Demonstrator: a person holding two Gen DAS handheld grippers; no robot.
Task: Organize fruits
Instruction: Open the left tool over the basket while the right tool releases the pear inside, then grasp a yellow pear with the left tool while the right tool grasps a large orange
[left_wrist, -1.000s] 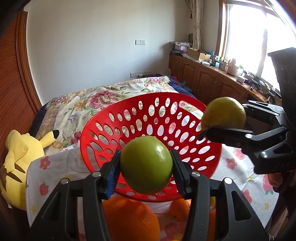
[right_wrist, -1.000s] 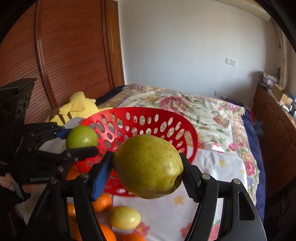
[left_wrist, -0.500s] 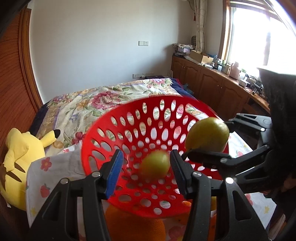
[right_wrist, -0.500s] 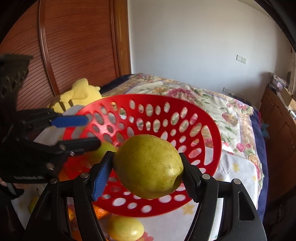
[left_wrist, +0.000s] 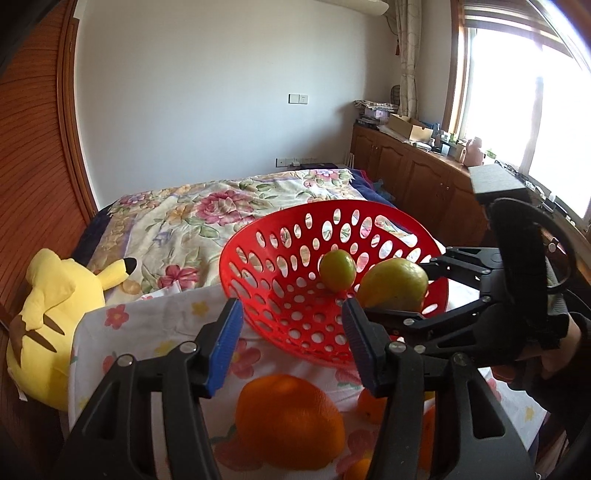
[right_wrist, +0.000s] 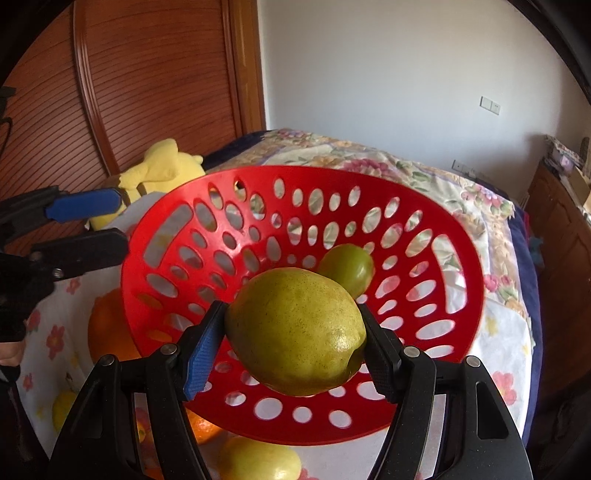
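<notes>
Gripping a speckled pear (right_wrist: 295, 330), right tool (right_wrist: 291, 345) over perforated red basket (right_wrist: 207, 206); left tool (left_wrist: 290, 345) opening, empty.

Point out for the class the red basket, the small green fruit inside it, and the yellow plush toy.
red basket (right_wrist: 173, 221): right wrist view, bare left wall.
small green fruit (left_wrist: 337, 269): left wrist view, its middle.
yellow plush toy (left_wrist: 55, 291): left wrist view, its head.

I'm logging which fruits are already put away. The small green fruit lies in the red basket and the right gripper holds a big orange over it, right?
Not quite. The small green fruit does lie in the red basket, but the right gripper holds a large yellow-green fruit over it, not an orange. The right wrist view shows this plainly; the big orange lies on the cloth outside the basket.
</notes>
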